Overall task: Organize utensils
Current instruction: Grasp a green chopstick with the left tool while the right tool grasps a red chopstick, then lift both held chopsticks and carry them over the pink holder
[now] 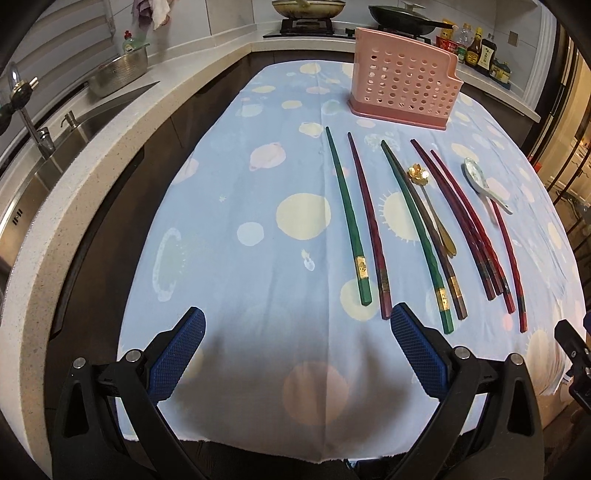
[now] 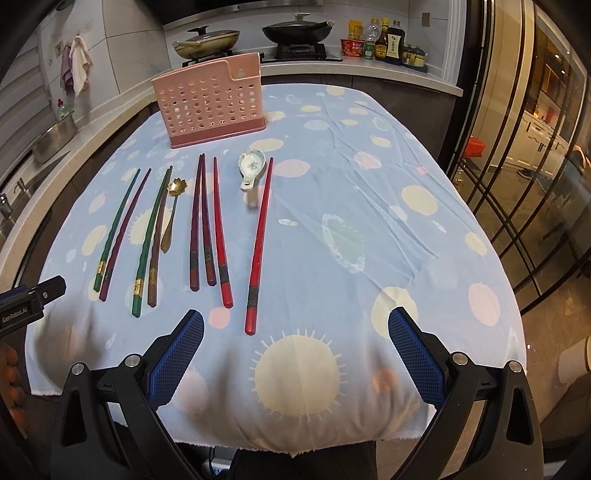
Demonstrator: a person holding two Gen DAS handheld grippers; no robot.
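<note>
Several chopsticks lie side by side on the blue spotted tablecloth (image 1: 258, 258): a green one (image 1: 347, 218), dark red ones (image 1: 458, 218) and a bright red one (image 2: 258, 243). A gold flower spoon (image 1: 430, 203) and a white ceramic spoon (image 2: 251, 166) lie among them. A pink perforated utensil holder (image 1: 402, 85) stands upright behind them, also in the right wrist view (image 2: 210, 107). My left gripper (image 1: 297, 325) is open and empty, near the table's front edge, left of the chopsticks. My right gripper (image 2: 295, 325) is open and empty, to the right of the bright red chopstick's end.
A counter with a sink (image 1: 74, 125) and metal bowl (image 1: 118, 74) runs along the left. A stove with pans (image 2: 295, 33) and sauce bottles (image 2: 384, 40) is behind the table. Glass doors (image 2: 535, 147) stand on the right.
</note>
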